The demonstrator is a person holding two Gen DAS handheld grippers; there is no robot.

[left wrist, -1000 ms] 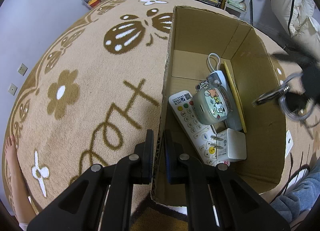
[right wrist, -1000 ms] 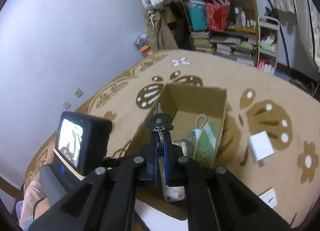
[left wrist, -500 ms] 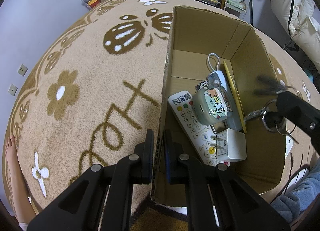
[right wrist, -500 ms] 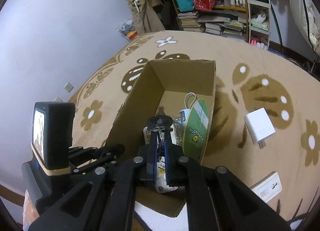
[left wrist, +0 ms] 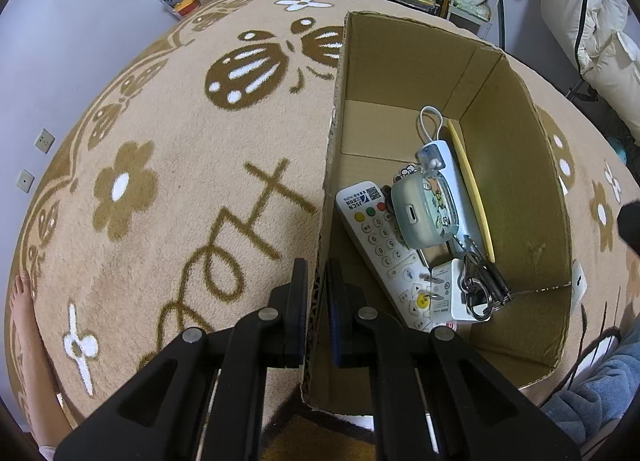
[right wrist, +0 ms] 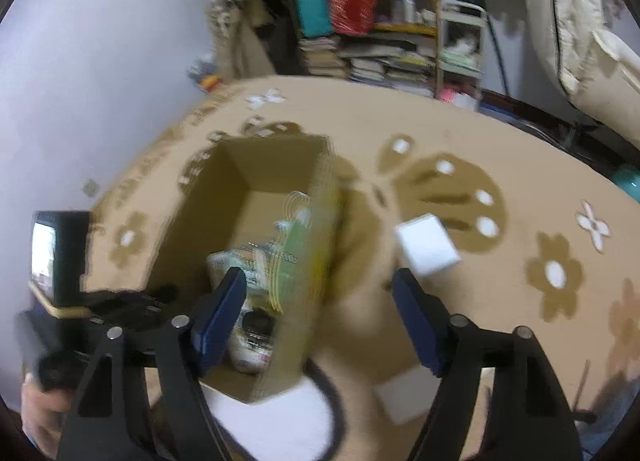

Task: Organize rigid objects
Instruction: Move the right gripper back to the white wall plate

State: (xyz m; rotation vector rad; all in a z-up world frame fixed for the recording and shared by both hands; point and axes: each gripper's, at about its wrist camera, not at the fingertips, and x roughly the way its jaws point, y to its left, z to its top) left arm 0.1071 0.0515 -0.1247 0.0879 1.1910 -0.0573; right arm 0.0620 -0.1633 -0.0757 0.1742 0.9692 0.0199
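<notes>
An open cardboard box [left wrist: 400, 73] stands on the carpet. My left gripper [left wrist: 316, 281] is shut on the box's left wall near its front corner. Inside the box lie a white remote [left wrist: 380, 245], a pale cartoon earbud case [left wrist: 424, 213], a white charger [left wrist: 448, 297] and a flat yellow-green disc [left wrist: 468, 181]. A bunch of keys [left wrist: 480, 285] rests on the charger against the right wall. My right gripper [right wrist: 320, 301] hovers over the box's right wall with its jaws opening and nothing held between them. The right wrist view is blurred.
A white plug adapter [right wrist: 426, 249] lies on the patterned carpet [left wrist: 180, 181] right of the box, and another flat white item [right wrist: 404, 397] lies nearer. Shelves of books [right wrist: 380, 57] line the far wall. A bare foot [left wrist: 20, 301] shows at the left.
The right gripper, shut on the keys before, has opened. The keys now lie inside the box on the charger, and the right gripper has swung rightward. The left gripper kept still.
</notes>
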